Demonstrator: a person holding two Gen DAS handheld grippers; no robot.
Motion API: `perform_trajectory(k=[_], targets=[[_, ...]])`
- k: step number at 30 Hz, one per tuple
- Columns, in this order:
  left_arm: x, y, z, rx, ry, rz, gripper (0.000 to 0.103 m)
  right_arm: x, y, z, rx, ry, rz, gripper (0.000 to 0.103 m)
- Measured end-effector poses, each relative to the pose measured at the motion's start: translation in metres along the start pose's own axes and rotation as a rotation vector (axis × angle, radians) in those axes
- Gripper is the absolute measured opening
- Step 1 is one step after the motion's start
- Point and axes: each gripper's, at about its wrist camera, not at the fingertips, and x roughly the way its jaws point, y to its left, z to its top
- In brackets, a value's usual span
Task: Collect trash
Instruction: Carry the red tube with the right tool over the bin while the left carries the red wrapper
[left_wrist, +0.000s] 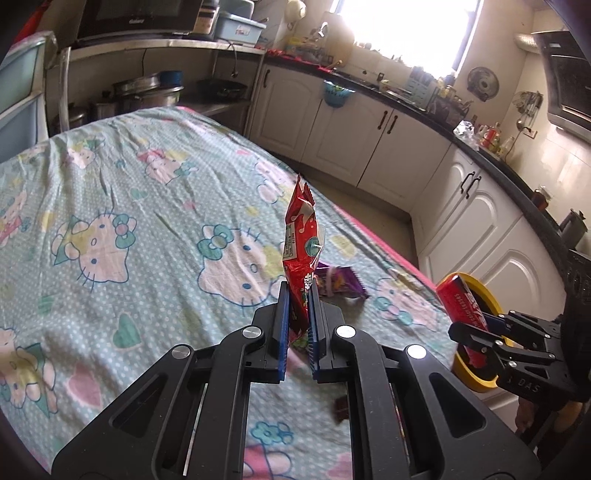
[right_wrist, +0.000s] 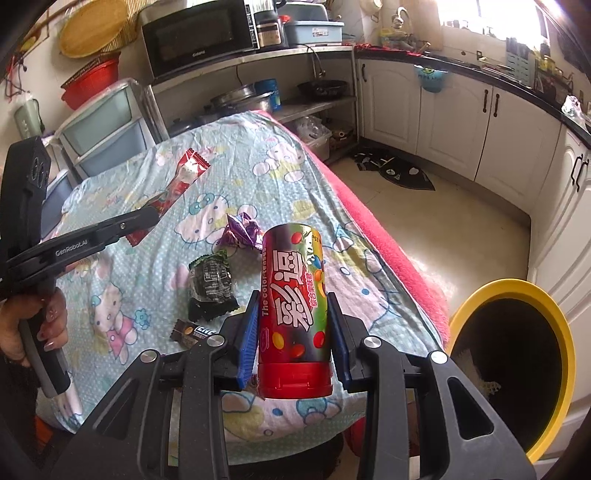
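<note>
Up above the cloth-covered counter (right_wrist: 207, 177), both grippers are working at once. Reaching forward over the Hello Kitty cloth, the left gripper (left_wrist: 299, 314) is pinching the lower end of a red snack wrapper (left_wrist: 301, 236) between its blue pads (left_wrist: 283, 317), so that the wrapper is standing up crumpled with its torn top pointing away from the camera. From the right wrist view, a hand (right_wrist: 37, 321) with painted nails is gripping the left tool's handle at the left edge. Out to the right, the right gripper (right_wrist: 293, 325) is squeezing a red candy tube (right_wrist: 293, 306) across its body, cap end toward the camera, printed with coloured sweets and large white characters. That tube is hanging over the counter's near edge, just beside a yellow-rimmed bin (right_wrist: 517, 369) standing on the floor. Lying on the cloth are a purple wrapper (right_wrist: 242, 232), a dark green packet (right_wrist: 212, 284) and a small brown candy wrapper (right_wrist: 194, 332), the last partly covered by the right gripper's frame. Inside the bin is looking dark, with only a pale scrap showing, and its far side is being cut off by the picture's edge.
</note>
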Motion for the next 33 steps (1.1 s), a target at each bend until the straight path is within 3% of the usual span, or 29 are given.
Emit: perform_trajectory(k=[14,33], targets=[[-0.017,-0.039,-0.002,0.054,-0.030,-0.071,0.005,-0.039,-0.017,-0.010,0.072,-0.069,-0.034,0.032],[-0.012,-0.100,-0.004,0.143,-0.031,-0.154,0.005,-0.082,-0.058,-0.023,0.177,-0.153,-0.130,0.032]])
